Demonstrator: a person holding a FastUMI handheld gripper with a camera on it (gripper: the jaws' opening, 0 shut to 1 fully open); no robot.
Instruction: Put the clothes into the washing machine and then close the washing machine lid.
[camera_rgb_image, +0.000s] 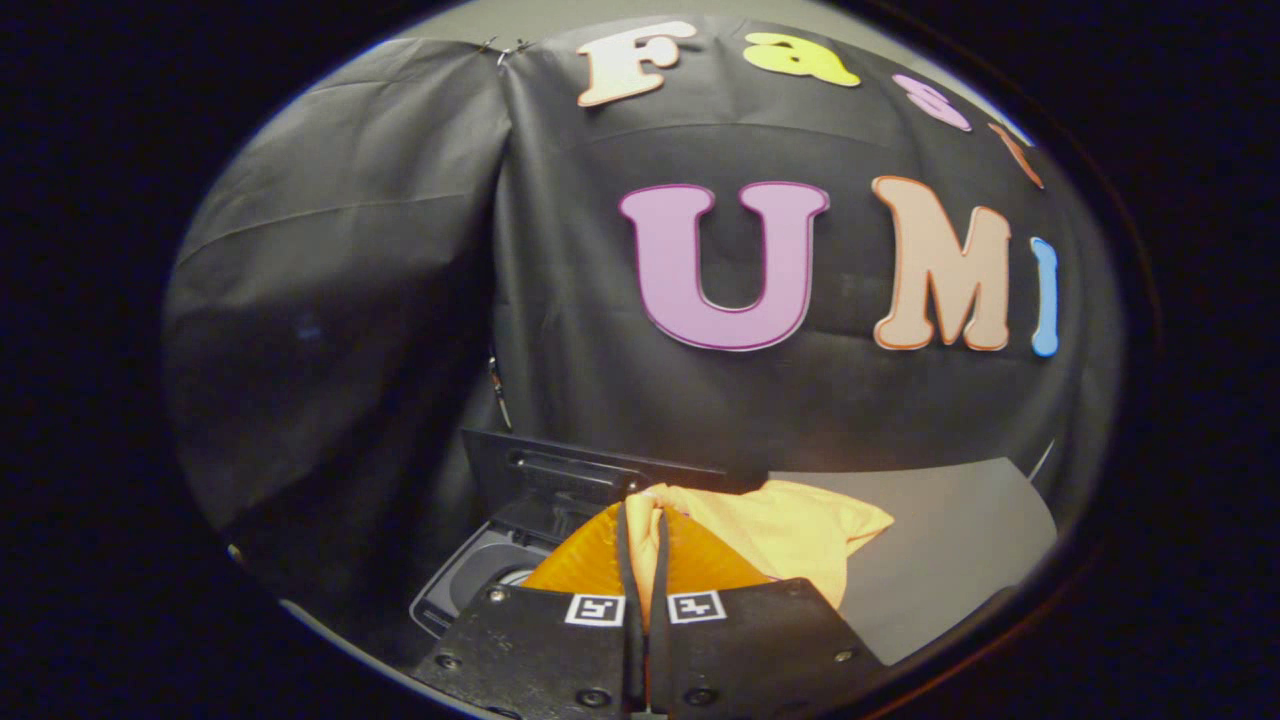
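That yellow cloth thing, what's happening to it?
The tongs, held by a person, are pinched shut on a yellow piece of clothing and holding it up. Just beyond and below the fingers sits the washing machine with its lid standing open. The cloth hangs beside the opening, not inside the machine yet, so the lid has not been closed either.

The claw (645, 520) pinches an orange cloth (790, 535) between its fingers, apparently above the open washing machine (480, 575).
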